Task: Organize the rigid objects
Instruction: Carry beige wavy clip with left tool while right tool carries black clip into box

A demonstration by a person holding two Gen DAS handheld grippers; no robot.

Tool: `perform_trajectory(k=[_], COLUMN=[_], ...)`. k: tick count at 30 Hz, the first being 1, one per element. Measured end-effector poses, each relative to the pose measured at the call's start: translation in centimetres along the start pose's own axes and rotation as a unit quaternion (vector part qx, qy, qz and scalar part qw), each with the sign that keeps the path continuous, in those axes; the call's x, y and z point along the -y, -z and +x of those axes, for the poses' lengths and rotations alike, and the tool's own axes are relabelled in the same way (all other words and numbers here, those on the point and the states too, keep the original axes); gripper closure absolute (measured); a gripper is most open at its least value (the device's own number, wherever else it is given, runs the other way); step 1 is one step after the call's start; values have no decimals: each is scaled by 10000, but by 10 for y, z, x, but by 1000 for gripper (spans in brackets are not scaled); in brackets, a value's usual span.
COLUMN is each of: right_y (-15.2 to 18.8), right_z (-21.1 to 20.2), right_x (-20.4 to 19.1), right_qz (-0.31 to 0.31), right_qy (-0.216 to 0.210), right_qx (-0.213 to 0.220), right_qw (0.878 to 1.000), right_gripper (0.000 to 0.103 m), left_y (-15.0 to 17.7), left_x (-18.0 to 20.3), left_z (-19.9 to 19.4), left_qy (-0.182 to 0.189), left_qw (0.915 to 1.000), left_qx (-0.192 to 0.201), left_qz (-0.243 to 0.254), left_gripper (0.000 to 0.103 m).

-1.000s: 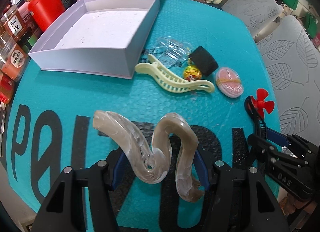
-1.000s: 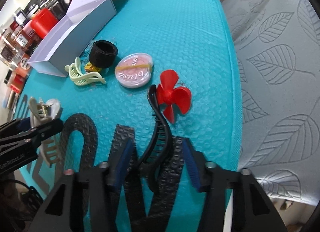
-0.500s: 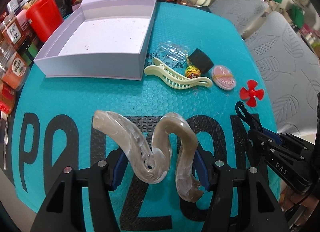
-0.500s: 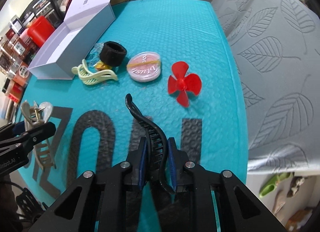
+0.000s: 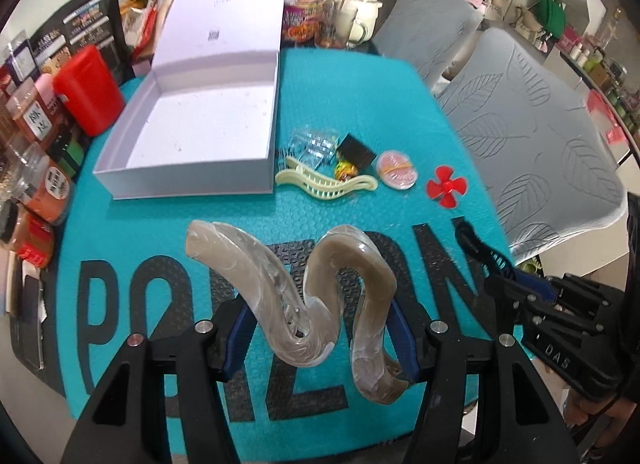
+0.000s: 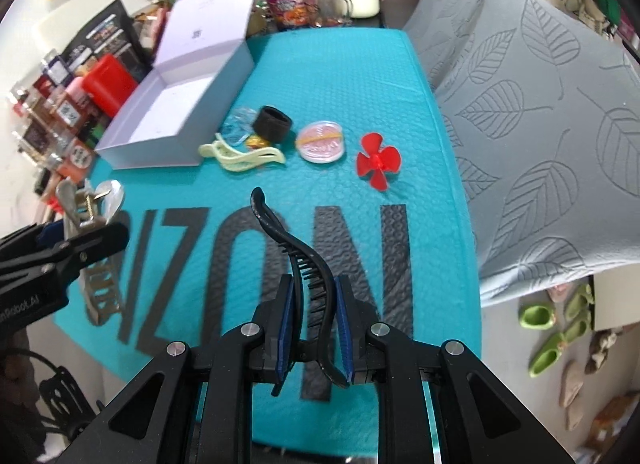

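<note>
**Both tools loaded above the teal surface**

Left tool (image 5: 320,338): half open, clamped on the marbled beige hair claw (image 5: 296,300). Right tool (image 6: 314,324): nearly closed, gripping the black hair clip (image 6: 298,260). Its body reads "DAS". White box (image 5: 192,143) lies open at 11 o'clock.

Both wrist cams look steeply down along own tool fingers from above near end of teal tabletop (image 5: 352,83), facing far end. Shared: white box (image 5: 192,167) (image 6: 160,151), red propeller (image 5: 446,191) (image 6: 377,165).
</note>
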State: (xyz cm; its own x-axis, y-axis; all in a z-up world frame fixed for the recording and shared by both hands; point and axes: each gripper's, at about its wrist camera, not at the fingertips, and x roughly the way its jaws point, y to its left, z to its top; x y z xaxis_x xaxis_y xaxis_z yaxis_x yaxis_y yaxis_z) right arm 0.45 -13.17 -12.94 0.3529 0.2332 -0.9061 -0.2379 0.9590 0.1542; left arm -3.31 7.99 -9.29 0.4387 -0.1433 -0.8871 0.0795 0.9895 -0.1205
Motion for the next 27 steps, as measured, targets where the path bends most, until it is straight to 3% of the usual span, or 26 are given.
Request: perform_trajectory(k=[18,27], right_y=[-19,-44], right_z=[-53,-55], right_x=[-18,-43], right_qz=[-990,-1238], right_qy=[-892,-1079], right_qx=[306,456], right_qw=[9906,9854], right_gripper=[83,83], left_y=[-1,-23], left_x=[11,-15], left_z=[-69,-74], left_qy=[-361,-431], left_qw=[9920,9909], left_qx=[768,917], left_qz=[-935,-886], left_gripper=[44,44])
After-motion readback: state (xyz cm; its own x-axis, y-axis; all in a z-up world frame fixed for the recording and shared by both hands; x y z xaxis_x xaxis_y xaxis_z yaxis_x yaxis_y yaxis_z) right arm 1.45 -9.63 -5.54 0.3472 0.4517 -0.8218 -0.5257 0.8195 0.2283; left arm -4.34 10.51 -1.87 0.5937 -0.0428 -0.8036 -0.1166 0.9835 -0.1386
